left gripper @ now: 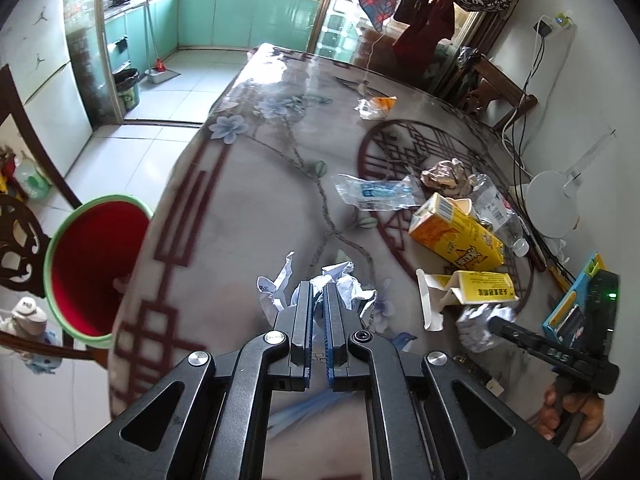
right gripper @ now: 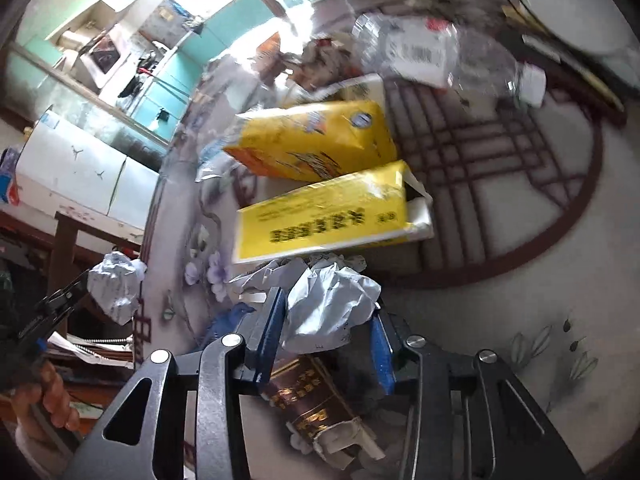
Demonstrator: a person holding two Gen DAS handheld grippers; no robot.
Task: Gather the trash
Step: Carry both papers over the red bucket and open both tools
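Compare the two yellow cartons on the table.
The far yellow carton carries orange print and a cartoon logo; the near yellow carton shows plain black text. The far one looks bulkier and lies farther from the grippers; the near one looks flatter, with a white flap torn open. Both lie on their sides, opened.

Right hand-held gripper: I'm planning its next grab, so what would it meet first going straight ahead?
The right hand-held gripper, already shut on a crumpled paper ball, would probably meet the yellow carton lying just beyond it, though depth is unclear.
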